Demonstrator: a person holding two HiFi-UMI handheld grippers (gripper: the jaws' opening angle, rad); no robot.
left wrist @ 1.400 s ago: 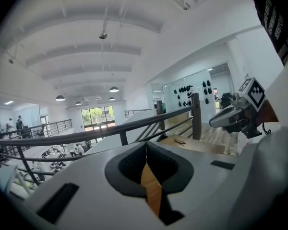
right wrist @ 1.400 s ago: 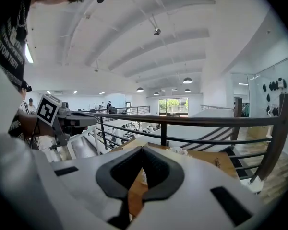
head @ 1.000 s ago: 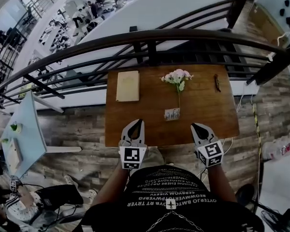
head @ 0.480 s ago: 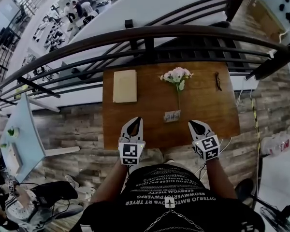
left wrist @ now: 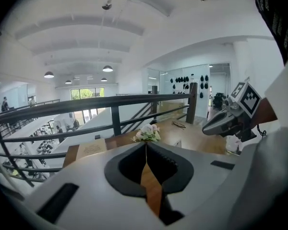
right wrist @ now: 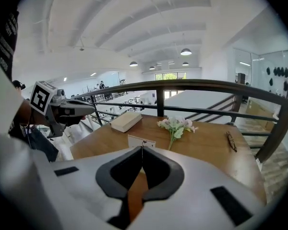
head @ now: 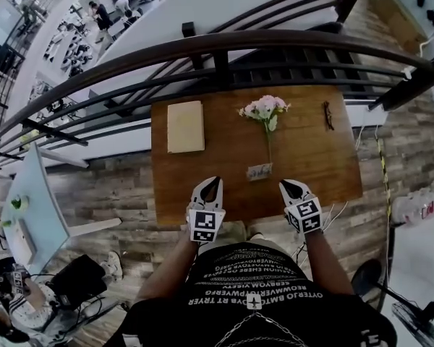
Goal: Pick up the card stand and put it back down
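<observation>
A small white card stand stands upright on the brown wooden desk, near its front edge, roughly midway along it.

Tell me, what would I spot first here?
Probably the pink flowers lying on the wooden table, which stands against a dark railing. Closer in, a small white card stand sits between the left gripper and the right gripper, both with jaws shut and empty.

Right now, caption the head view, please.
Left tool and right tool, both shut, poised near the card stand on the table.
</observation>
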